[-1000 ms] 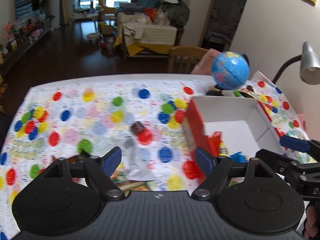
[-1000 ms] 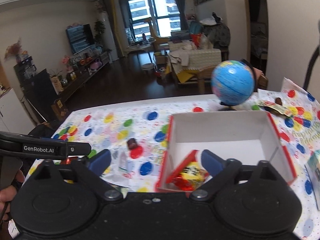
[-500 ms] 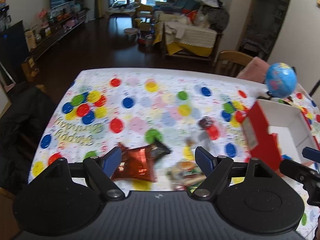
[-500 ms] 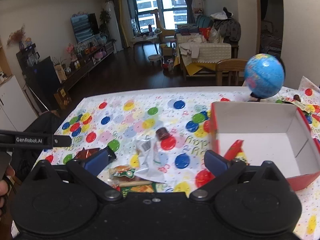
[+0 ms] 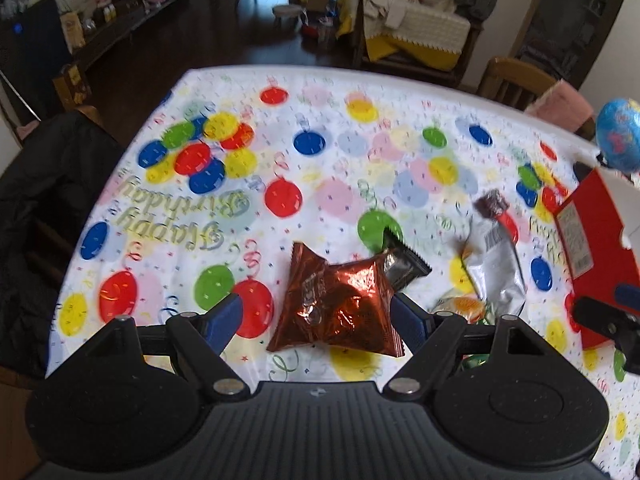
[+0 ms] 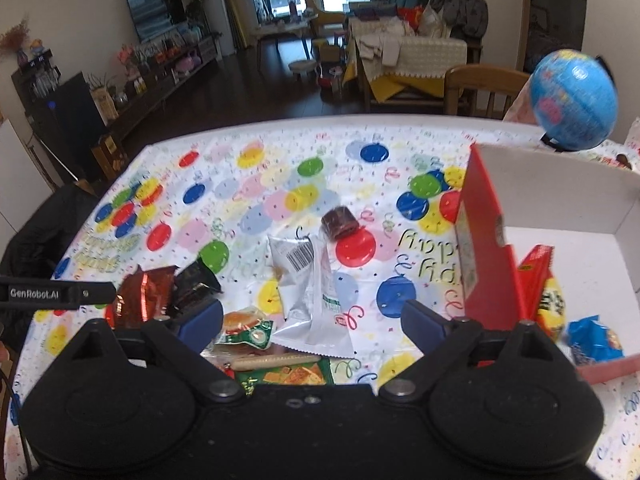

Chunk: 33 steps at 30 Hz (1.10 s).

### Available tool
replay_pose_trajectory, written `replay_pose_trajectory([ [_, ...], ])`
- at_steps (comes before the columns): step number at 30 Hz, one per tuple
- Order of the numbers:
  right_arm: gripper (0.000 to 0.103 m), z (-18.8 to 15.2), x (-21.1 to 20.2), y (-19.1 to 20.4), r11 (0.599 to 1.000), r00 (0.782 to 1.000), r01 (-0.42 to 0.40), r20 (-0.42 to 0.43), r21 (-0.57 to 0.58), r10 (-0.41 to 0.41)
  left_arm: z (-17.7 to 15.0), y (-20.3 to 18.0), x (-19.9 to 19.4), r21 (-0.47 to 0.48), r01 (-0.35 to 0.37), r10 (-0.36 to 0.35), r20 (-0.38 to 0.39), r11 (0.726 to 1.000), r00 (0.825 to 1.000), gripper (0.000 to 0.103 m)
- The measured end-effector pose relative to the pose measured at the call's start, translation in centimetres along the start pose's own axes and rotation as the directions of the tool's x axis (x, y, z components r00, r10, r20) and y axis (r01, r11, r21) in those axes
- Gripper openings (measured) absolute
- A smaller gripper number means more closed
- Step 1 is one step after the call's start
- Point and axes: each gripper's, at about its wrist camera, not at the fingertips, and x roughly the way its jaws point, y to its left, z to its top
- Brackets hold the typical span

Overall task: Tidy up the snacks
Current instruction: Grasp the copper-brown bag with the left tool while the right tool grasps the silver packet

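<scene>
Left gripper (image 5: 316,314): jaws wide apart, straddling the red pack without pressing it; nothing held. It points steeply down, apparently lined up to close on the pack.
Red pack (image 5: 336,304): shiny copper-red foil pouch, crinkled and puffed, flat on the cloth (image 5: 320,184); a dark wrapper (image 5: 404,266) is tucked against its far corner.
Silver pack (image 6: 310,284): flat foil sachet, barcode up, lying mid-table between the right jaws.
Brown sweet (image 6: 340,222): small dark roll just beyond the silver pack, apart from it.
Burger pack (image 6: 244,326): green-edged wrapper touching the silver pack's near left corner; a flat green pack (image 6: 288,374) lies nearer the camera.
Right gripper (image 6: 312,322): jaws spread wide, having just narrowed slightly; the silver pack sits between them unpressed, nothing gripped.
Box (image 6: 486,240): red outside, white inside, open-topped at the table's right; it already contains a red-yellow pack (image 6: 548,296) and a blue pack (image 6: 594,340), so it probably serves as the collection bin.
</scene>
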Motion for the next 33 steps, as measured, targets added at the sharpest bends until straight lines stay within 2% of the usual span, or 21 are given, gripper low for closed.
replay_pose_trajectory([
  [4,0.087,0.3,2.6,0.0,1.000,0.999,-0.008,-0.044,-0.022,0.007,0.1,-0.5,2.0,0.023,0.020,-0.019,-0.044,1.000,0.999,0.080],
  [10,0.082,0.8,5.8,0.0,1.000,0.996,-0.025,-0.083,-0.018,0.023,0.4,-1.0,4.1,0.024,0.066,-0.063,-0.106,0.998,0.992,0.080],
  [15,0.078,1.2,8.1,0.1,0.999,0.994,-0.024,-0.103,-0.020,0.022,0.6,-1.3,5.1,0.029,0.044,-0.040,-0.120,0.999,0.992,0.080],
  [18,0.073,1.4,9.2,0.2,1.000,0.993,-0.016,-0.115,-0.027,0.013,0.7,-1.1,5.8,0.026,0.014,-0.010,-0.133,1.000,0.991,0.080],
  [24,0.057,1.2,9.9,0.5,0.999,0.991,-0.020,-0.130,-0.036,0.015,0.5,-0.6,5.9,0.009,0.006,-0.005,-0.124,1.000,0.992,0.079],
  [27,0.044,1.0,10.0,0.6,0.999,0.991,-0.017,-0.134,-0.042,0.012,0.4,-0.6,5.7,0.014,0.001,0.001,-0.121,1.000,0.993,0.071],
  [29,0.032,0.9,9.9,0.6,0.999,0.992,-0.008,-0.127,-0.050,0.001,0.4,-0.4,5.6,0.002,0.003,-0.003,-0.120,1.000,0.993,0.068],
  [33,0.026,0.9,9.3,0.5,0.999,0.994,0.001,-0.110,-0.045,-0.005,0.4,0.0,5.3,-0.011,-0.006,0.004,-0.106,1.000,0.994,0.060],
])
